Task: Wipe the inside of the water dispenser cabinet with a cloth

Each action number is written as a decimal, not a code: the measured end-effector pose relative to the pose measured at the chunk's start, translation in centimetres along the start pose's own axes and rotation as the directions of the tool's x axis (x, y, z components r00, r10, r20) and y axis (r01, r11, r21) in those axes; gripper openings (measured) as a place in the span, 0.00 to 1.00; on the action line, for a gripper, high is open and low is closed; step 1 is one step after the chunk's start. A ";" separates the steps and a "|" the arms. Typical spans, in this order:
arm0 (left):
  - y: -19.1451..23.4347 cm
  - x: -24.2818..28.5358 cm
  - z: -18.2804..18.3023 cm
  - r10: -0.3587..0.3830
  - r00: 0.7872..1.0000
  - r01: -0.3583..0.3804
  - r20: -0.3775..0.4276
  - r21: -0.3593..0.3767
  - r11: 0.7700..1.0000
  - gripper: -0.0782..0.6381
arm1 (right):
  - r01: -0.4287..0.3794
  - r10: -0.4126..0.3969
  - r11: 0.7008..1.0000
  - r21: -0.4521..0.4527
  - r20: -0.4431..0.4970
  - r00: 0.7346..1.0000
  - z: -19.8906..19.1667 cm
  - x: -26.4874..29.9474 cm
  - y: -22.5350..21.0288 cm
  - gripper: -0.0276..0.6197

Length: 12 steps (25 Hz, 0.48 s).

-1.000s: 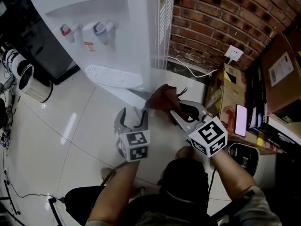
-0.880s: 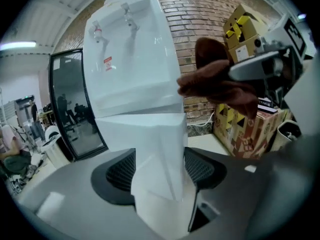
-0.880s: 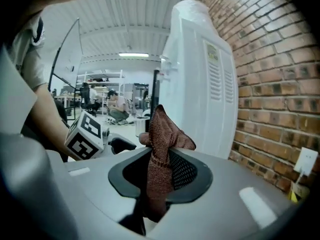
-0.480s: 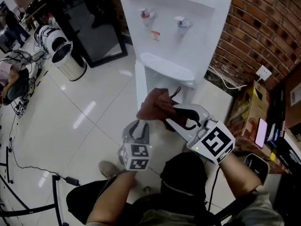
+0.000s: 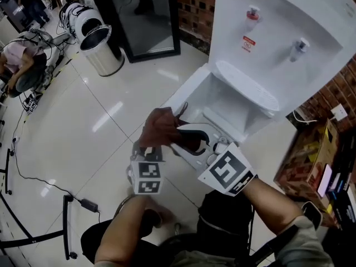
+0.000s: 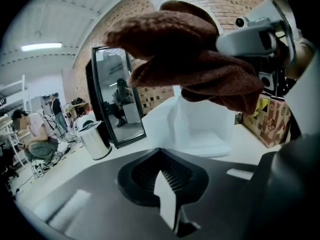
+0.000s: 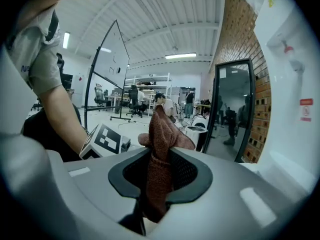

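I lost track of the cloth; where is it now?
Head view, centre: the brown cloth is pinched in the right gripper, just in front of the open cabinet, beside the left gripper.

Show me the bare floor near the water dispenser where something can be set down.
Bare tile floor lies between the metal bin, the mirror and the water dispenser. Crowded: cardboard boxes by the brick wall at right, cables along the left edge.
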<state>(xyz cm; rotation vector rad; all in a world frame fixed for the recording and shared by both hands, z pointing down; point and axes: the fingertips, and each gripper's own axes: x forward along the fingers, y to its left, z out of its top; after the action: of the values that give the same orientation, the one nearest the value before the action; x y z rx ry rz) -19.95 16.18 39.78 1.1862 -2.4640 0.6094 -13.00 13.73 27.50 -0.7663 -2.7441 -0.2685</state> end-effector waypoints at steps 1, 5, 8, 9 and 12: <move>1.1 0.5 -0.1 0.005 1.000 -0.005 -0.004 -0.003 1.000 0.11 | 0.005 -0.005 1.000 0.001 0.000 1.000 0.1 1.5 -0.4 0.20; 4.1 2.0 -0.1 0.021 1.000 -0.021 -0.023 0.021 1.000 0.11 | 0.052 -0.052 0.999 -0.004 -0.011 0.999 0.6 7.6 -2.7 0.20; 5.2 2.8 -0.1 0.018 0.999 -0.016 -0.038 0.038 0.999 0.11 | 0.059 -0.064 0.997 -0.056 -0.085 0.994 -0.3 11.7 -3.7 0.20; 5.5 3.1 -0.2 0.017 0.999 -0.015 -0.041 0.034 0.999 0.11 | 0.061 -0.068 0.996 -0.068 -0.105 0.992 -0.6 12.6 -4.0 0.20; 6.8 3.8 0.1 0.023 0.999 -0.023 -0.037 0.007 1.000 0.11 | 0.139 -0.145 0.988 -0.066 -0.114 0.983 -0.8 13.4 -6.1 0.20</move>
<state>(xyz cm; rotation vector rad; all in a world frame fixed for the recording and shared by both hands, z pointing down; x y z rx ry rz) -27.64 17.46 39.96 1.1402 -2.4499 0.6399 -27.06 14.76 31.85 -0.5499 -2.6919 -0.4105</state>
